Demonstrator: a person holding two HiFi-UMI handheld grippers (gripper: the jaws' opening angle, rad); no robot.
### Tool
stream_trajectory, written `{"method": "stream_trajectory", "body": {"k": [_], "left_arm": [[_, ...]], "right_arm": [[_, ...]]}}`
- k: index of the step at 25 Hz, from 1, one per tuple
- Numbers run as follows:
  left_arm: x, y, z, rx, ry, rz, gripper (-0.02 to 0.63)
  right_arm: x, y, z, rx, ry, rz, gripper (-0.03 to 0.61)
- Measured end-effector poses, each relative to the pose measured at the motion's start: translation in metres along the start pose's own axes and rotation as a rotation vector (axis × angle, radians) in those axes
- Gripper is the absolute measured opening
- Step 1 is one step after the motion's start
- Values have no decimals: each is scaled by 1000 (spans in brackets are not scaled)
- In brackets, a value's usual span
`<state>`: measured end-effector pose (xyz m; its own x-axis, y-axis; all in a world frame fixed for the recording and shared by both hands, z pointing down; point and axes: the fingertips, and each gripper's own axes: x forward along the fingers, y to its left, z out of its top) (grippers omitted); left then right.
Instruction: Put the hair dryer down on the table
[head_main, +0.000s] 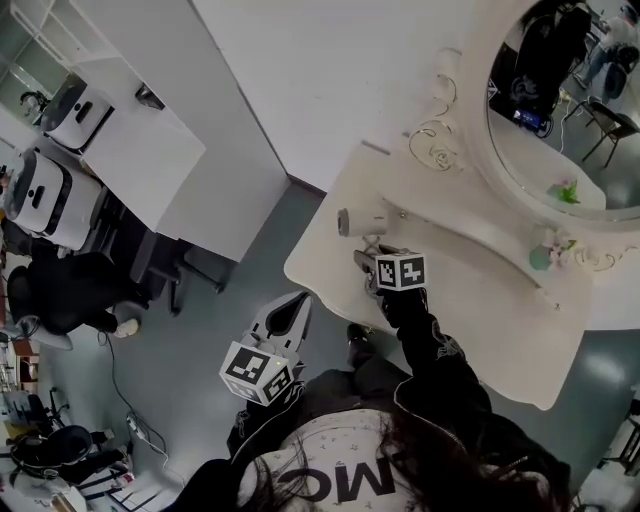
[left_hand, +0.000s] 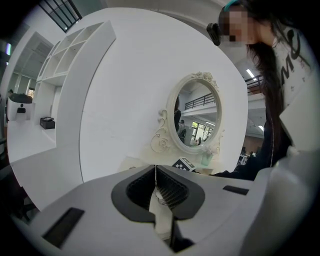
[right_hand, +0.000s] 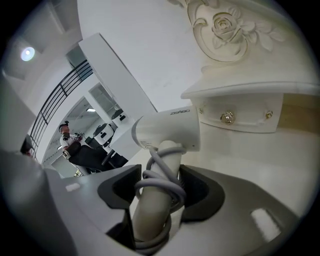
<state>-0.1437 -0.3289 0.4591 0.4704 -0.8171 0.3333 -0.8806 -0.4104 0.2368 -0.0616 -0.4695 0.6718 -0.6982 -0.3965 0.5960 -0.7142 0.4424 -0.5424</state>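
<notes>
The white hair dryer hangs over the left end of the cream dressing table, its grey cord wound round the handle. My right gripper is shut on that handle. In the right gripper view the hair dryer stands upright between the pads of the right gripper, barrel pointing left, a little above the tabletop. My left gripper hangs off the table's front edge over the floor. In its own view the left gripper is shut with nothing in it.
An oval mirror in a carved frame stands at the table's back. A small mint vase with flowers sits at the right. Two drawer knobs show under the mirror shelf. A white desk and black chair stand left.
</notes>
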Motion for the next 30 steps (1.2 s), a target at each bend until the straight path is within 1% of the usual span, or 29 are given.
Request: {"method": "stream_trajectory", "body": {"k": [3, 7, 14, 18, 20, 24, 30], "left_arm": [[7, 0, -2, -1, 14, -9, -14], [12, 2, -6, -3, 33, -15, -14], [14, 4, -7, -1, 41, -19, -14], [12, -2, -7, 6, 38, -33, -14], [9, 0, -4, 10, 28, -29, -14], [-3, 8, 0, 8, 9, -24, -14], [-15, 10, 3, 19, -3, -56, -14]], "right_arm": [[0, -15, 1, -20, 11, -60, 247], [1, -26, -1, -39, 29, -107, 247], [6, -28, -4, -87, 18, -143, 249], [5, -31, -5, -80, 17, -132, 250], [2, -33, -3, -75, 4, -148, 260], [-5, -33, -4, -77, -15, -197, 308], [-31, -33, -11, -33, -71, -240, 308]]}}
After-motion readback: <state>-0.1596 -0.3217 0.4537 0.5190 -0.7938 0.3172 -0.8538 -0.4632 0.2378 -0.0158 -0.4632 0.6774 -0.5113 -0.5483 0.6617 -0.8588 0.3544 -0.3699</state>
